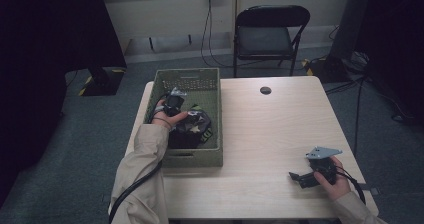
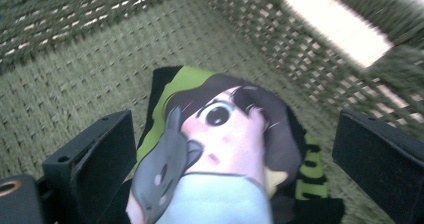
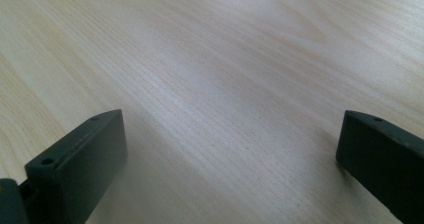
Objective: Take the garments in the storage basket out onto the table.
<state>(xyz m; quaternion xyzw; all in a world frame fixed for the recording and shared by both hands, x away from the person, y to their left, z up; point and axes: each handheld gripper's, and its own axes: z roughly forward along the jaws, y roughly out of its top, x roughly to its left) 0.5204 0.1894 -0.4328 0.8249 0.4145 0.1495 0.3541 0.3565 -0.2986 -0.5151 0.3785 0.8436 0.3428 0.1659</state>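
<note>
A green woven basket [image 1: 192, 158] stands on the left part of the pale wooden table [image 1: 270, 134]. Inside it lies a dark cloth [image 1: 196, 127] printed with a cartoon face and green patches [image 2: 220, 134]. My left gripper [image 1: 174, 103] is down inside the basket, over the cloth's far end. Its jaws stand wide apart on either side of the print, so the left gripper [image 2: 232, 129] is open. Near the table's front right corner, my right gripper [image 1: 300, 179] rests low over bare wood [image 3: 225, 59]. The right gripper [image 3: 232, 124] is open with nothing between its jaws.
A black folding chair [image 1: 270, 31] stands behind the table. A round cable hole [image 1: 265, 90] sits near the table's far edge. Cables lie on the floor at the right [image 1: 360, 84]. A dark curtain [image 1: 45, 44] hangs at the left.
</note>
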